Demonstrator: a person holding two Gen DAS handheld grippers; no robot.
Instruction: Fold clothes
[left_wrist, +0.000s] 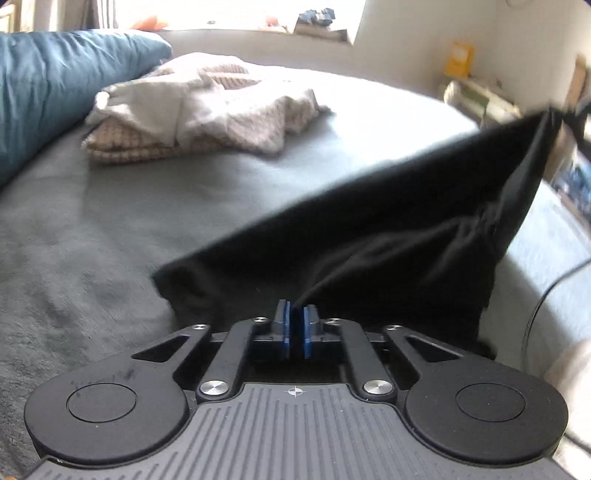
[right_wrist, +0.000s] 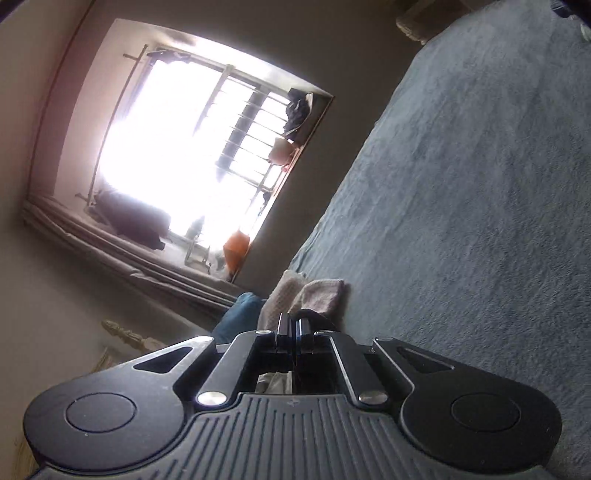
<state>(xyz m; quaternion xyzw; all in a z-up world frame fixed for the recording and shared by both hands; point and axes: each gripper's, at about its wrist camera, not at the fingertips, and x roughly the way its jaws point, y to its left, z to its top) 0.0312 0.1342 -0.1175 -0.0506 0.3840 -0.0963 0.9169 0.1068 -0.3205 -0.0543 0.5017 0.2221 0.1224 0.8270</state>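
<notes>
Both tongs were clenched on a black garment (left_wrist: 369, 240): the left tongs (left_wrist: 296, 325) pinned one edge near the grey bed (left_wrist: 110, 240), while the right tongs (right_wrist: 294, 332) lifted another corner, likely to spread it for folding.

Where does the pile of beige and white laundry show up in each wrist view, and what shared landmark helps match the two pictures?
Left wrist view: the pile of beige and white laundry lies upper left on the grey bedcover, beside the blue pillow.
Right wrist view: the pile sits small at centre, just above the tool tips, with the picture rolled sideways.
Shared landmark: the blue pillow next to the pile.
</notes>
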